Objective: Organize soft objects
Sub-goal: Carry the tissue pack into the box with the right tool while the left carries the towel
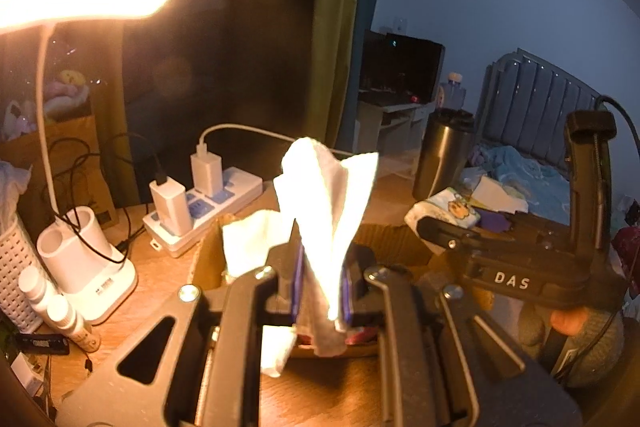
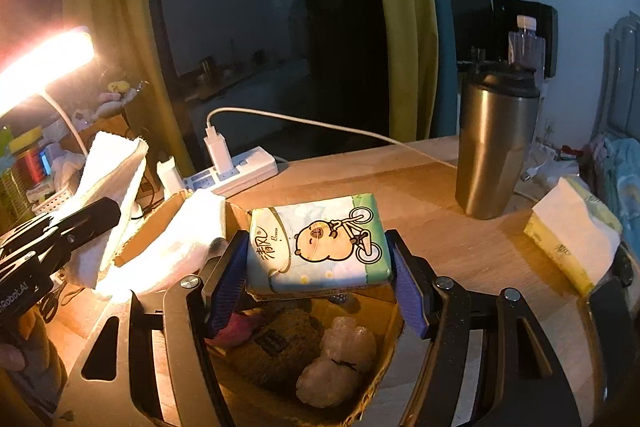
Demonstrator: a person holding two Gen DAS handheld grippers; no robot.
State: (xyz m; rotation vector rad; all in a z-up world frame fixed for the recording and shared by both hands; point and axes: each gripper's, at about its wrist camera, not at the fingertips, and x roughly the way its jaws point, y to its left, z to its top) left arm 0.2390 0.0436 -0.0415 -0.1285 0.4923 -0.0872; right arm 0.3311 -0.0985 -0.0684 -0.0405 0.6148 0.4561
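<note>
Left tongs pinching a white cloth above the cardboard box; right tongs clamping a tissue pack over the same box.

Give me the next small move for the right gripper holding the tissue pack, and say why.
Probably lower it a little and open. The right gripper holds the green cartoon-printed tissue pack directly over the open cardboard box, where a brown plush toy and a white fluffy toy already lie, so a short descent should set it inside.
</note>
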